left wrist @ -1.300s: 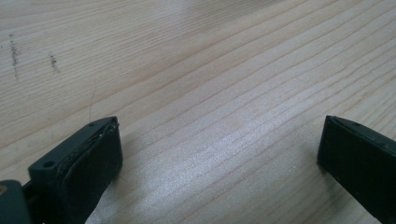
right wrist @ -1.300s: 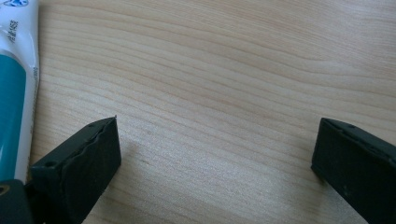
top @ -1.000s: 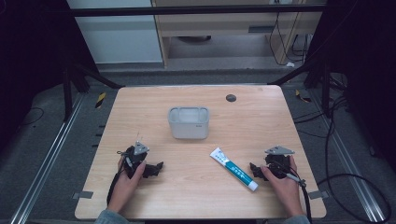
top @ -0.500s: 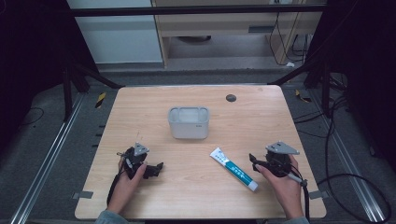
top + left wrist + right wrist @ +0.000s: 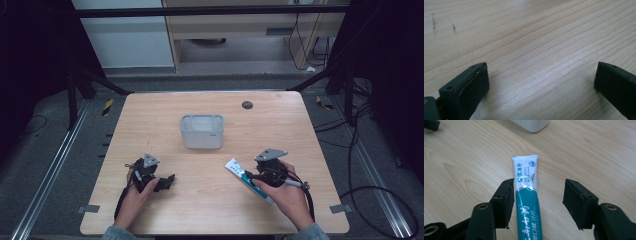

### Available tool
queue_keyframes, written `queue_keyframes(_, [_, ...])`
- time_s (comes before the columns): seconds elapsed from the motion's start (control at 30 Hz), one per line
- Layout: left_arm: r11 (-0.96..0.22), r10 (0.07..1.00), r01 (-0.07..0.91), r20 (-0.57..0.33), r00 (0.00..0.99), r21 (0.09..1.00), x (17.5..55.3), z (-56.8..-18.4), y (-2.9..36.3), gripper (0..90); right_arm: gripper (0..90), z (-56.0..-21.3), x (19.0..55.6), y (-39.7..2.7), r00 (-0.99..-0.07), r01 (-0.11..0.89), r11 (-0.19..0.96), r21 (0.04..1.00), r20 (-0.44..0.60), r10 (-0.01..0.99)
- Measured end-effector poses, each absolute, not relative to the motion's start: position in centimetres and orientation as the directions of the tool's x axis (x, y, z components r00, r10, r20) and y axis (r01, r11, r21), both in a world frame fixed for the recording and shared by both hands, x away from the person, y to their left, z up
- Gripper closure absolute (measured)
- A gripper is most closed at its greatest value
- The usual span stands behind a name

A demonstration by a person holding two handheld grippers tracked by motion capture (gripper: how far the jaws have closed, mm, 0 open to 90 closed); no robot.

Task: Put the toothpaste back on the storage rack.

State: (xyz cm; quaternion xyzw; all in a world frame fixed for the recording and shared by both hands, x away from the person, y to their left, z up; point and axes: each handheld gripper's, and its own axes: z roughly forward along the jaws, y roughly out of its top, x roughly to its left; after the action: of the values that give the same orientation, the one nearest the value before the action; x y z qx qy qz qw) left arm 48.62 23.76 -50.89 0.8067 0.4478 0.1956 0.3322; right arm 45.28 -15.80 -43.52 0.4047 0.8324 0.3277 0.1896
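Observation:
A white and teal toothpaste tube (image 5: 526,195) lies flat on the wooden table (image 5: 165,125), its flat crimped end (image 5: 233,165) pointing toward a grey-white open box (image 5: 201,131). My right gripper (image 5: 540,183) straddles the tube: the left jaw is right beside it and the right jaw stands well apart. Its jaws have just been closing, with the tube between them and not pinched. In the high view my right gripper (image 5: 251,176) sits over the tube's middle. My left gripper (image 5: 541,65) is open over bare wood, and in the high view my left gripper (image 5: 166,181) is near the front left.
The box's corner (image 5: 531,125) lies just beyond the tube. A small dark round spot (image 5: 247,105) marks the far right of the table. Dark floor, cables and metal rails surround the table.
My right hand has moved left from the table's right side onto the toothpaste tube, and its jaws have narrowed around it. The left hand has kept still.

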Motion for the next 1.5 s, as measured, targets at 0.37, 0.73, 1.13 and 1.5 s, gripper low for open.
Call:
queue_keyframes(0.37, [-0.376, 0.856, 0.596, 0.019, 0.517, 0.709, 48.5, -50.9, 23.7, 0.0, 47.6, -43.7, 47.1, -13.7, -0.661, 0.592, 0.537, 0.601, -0.018, 0.75])
queue_keyframes(0.73, [-0.37, 0.861, 0.6, 0.019, 0.508, 0.71, 48.5, -50.9, 23.7, 0.0, 51.4, -44.4, 47.7, -13.1, -0.676, 0.603, 0.565, 0.563, -0.015, 0.737])
queue_keyframes(1.13, [-0.37, 0.861, 0.6, 0.02, 0.508, 0.709, 48.5, -50.9, 23.7, 0.0, 50.0, -46.0, 48.9, -12.2, -0.665, 0.644, 0.581, 0.497, -0.011, 0.747])
queue_keyframes(1.5, [-0.37, 0.861, 0.6, 0.02, 0.508, 0.71, 48.5, -50.9, 23.7, 0.0, 47.8, -46.4, 49.7, -11.6, -0.648, 0.688, 0.584, 0.431, 0.003, 0.762])
